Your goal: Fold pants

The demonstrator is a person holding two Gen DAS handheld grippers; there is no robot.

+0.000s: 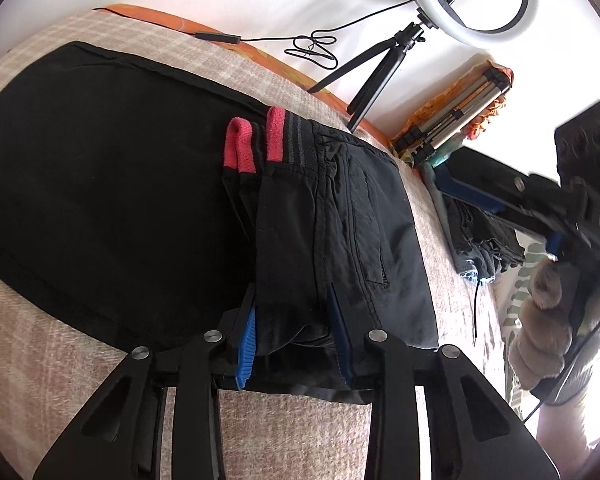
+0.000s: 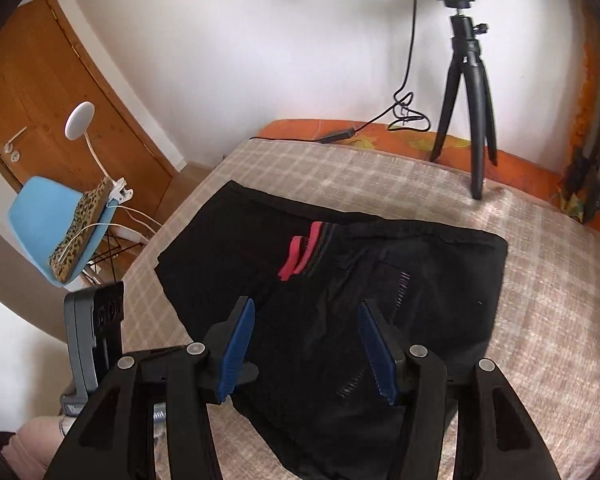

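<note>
Black pants [image 1: 120, 184] lie flat on the bed [image 1: 300, 432], over the beige checked blanket [image 2: 540, 280]. Waistband with red drawstring loops [image 1: 242, 148] sits near centre of the garment in both views; looks partly folded over itself, though black-on-black layers are hard to separate.

Left tool [image 1: 296, 344]: blue fingers [image 1: 247, 346] partly apart, a bunched fold of the pants' edge sits between them at 6 o'clock in the left wrist view. Fabric fills the gap; grip looks real but pad contact is partly hidden.

Right tool [image 2: 306, 354]: blue pads wide apart, holding nothing, hovering above the near edge of the pants [image 2: 340, 300] at 6 o'clock in the right wrist view. Same tool shows from the side at 3 o'clock in the left wrist view, in the person's right hand [image 1: 548, 328].

Ring light on black tripod [image 2: 466, 92] stands at 1 o'clock on the bed's far edge. Blue chair [image 2: 56, 220] at 9 o'clock.
</note>
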